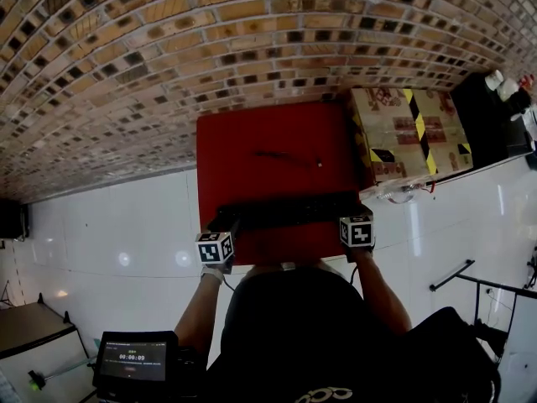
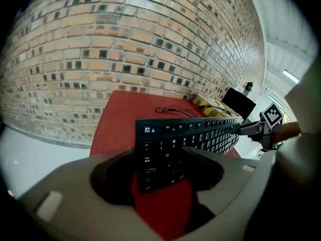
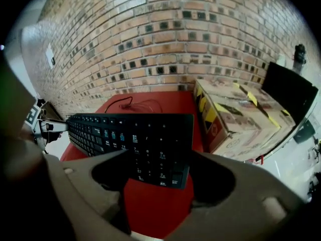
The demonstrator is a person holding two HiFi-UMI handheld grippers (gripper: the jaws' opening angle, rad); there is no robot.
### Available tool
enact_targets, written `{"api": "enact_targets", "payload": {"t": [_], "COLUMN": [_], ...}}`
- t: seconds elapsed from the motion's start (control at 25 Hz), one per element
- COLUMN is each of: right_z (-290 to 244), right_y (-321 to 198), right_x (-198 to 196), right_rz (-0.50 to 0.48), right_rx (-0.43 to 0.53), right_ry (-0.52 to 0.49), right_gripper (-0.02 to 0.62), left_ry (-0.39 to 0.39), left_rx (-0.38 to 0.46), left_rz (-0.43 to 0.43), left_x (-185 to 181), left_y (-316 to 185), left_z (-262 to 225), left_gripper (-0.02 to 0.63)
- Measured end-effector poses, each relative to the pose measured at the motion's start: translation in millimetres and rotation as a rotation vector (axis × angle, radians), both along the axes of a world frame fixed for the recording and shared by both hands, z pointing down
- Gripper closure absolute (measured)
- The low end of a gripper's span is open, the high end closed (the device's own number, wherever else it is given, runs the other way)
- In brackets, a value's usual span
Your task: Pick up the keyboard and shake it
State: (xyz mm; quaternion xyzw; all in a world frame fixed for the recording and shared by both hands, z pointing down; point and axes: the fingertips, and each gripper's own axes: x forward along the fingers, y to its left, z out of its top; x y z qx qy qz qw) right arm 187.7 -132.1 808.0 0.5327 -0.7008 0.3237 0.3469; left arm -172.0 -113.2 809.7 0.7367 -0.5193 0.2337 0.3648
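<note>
A black keyboard (image 1: 285,211) lies crosswise over the front part of a red table (image 1: 268,133). My left gripper (image 1: 225,223) is at the keyboard's left end and my right gripper (image 1: 352,214) at its right end. In the left gripper view the Esc end of the keyboard (image 2: 165,149) sits between the jaws of the left gripper (image 2: 160,160), which press on its long edges. In the right gripper view the numpad end of the keyboard (image 3: 150,144) is clamped the same way by the right gripper (image 3: 158,165). Whether the keyboard is off the table I cannot tell.
A thin cable (image 1: 285,156) lies further back on the table. A cardboard box with yellow-black tape (image 1: 407,133) stands right against the table, with a black monitor (image 1: 487,116) beyond it. A brick wall (image 1: 252,32) backs the table. A small screen (image 1: 134,361) is at lower left.
</note>
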Motion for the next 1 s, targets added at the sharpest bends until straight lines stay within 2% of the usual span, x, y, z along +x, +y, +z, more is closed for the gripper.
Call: {"api": "enact_targets", "payload": {"t": [0.12,0.24,0.56,0.76,0.88,1.0], "right_z": [-44.3,-104.1,-286.2,-385.3,-438.2,-476.5], "right_y": [-19.7,-46.3,-92.0,-89.8,-69.7,-54.1], "right_x": [1.1,5.1,5.9,0.6,-6.7,-11.2], "right_rz": [0.015,0.027,0.028,0.003,-0.039,-0.048], "right_rx": [0.133,0.305,0.759,1.042,1.206,1.315], "right_ry": [-0.022,-0.023,-0.05,-0.057,-0.057,-0.074], "right_gripper": [0.258,0.258,0.258,0.258,0.257,0.258], "left_ry": [-0.024,-0.029,-0.063,-0.063,-0.056,-0.061], "left_rx": [0.158,0.338,0.822,1.061,1.186,1.285], "left_rz": [0.0,0.0,-0.009,-0.036,-0.062,-0.093], "left_x": [1.3,4.2,3.1,0.5,-4.6,-7.2], "left_y": [-29.0,-58.3,-105.5,-99.7,-74.0,-53.6], "left_z": [-47.5,-105.8,-295.5,-397.0,-438.8,-469.8], "left_gripper": [0.318,0.316,0.31,0.308,0.308,0.308]}}
